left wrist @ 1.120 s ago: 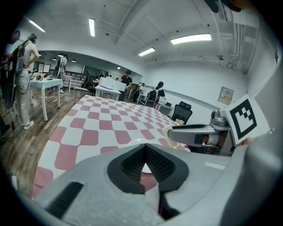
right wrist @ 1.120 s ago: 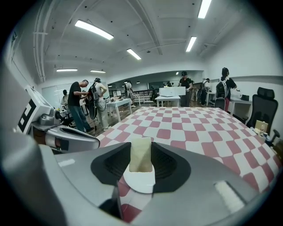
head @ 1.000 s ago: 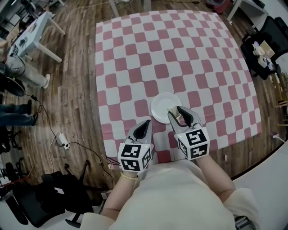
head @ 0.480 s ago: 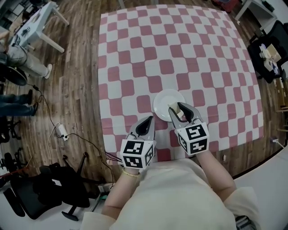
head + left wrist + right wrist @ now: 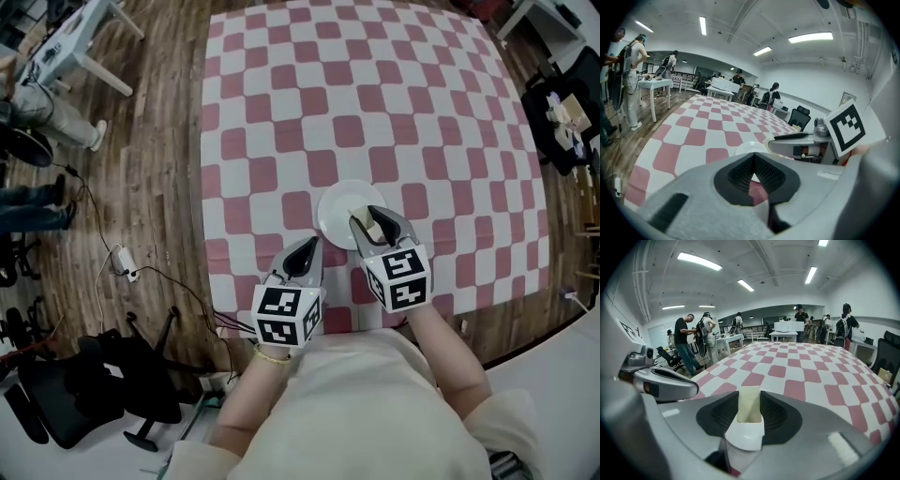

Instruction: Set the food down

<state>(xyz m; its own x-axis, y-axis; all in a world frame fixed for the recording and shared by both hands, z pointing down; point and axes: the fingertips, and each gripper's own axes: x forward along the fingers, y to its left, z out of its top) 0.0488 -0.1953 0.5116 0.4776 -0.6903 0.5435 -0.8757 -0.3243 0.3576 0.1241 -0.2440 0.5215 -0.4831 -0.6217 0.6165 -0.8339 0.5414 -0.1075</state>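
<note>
right gripper (image 5: pixel 376 221) jaws pinch pale food block (image 5: pixel 749 405) by flat sides, above plate (image 5: pixel 336 204) near table (image 5: pixel 281 112) front edge; probably soft, light; left gripper (image 5: pixel 303 257) jaws together, empty

The tabletop (image 5: pixel 375 94) is covered edge to edge by a pink-and-white checked cloth (image 5: pixel 281 122) that lies flat and hangs just over the near side. A single round white plate (image 5: pixel 333 211) lies directly on the cloth, close to the near edge and about midway across. The tabletop stands on a wooden plank floor (image 5: pixel 159 187).
</note>
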